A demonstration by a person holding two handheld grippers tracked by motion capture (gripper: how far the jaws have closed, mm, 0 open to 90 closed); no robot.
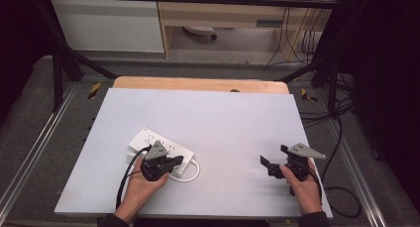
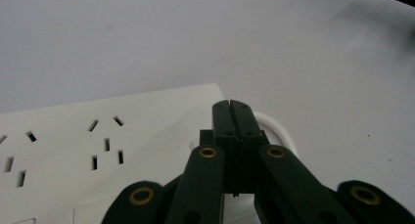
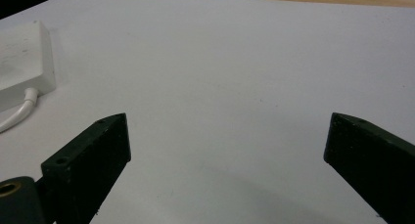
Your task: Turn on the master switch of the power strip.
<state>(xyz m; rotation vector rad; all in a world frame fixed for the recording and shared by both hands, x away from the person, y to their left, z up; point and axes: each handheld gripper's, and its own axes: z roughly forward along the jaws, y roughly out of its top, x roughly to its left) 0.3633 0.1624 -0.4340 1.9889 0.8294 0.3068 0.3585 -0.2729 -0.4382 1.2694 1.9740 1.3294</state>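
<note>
A white power strip (image 1: 157, 146) lies flat on the left part of the pale board, its white cable (image 1: 192, 174) looping out at its right end. My left gripper (image 1: 177, 161) hovers over that end, shut, with nothing between its jaws. In the left gripper view the closed gripper (image 2: 230, 104) stands over the strip's end (image 2: 98, 136), with the cable (image 2: 275, 124) curving behind it. My right gripper (image 1: 274, 155) rests low at the right of the board, open and holding nothing. The right gripper view has its gripper (image 3: 227, 121) wide apart above bare board, the strip (image 3: 24, 62) and cable (image 3: 18, 112) far left.
The pale grey board (image 1: 223, 113) covers a wooden table whose far edge (image 1: 198, 83) shows behind it. Black frame struts (image 1: 74, 63) and dangling cables (image 1: 341, 138) flank the table. A hand (image 1: 141, 187) holds the left gripper and another (image 1: 304, 187) the right.
</note>
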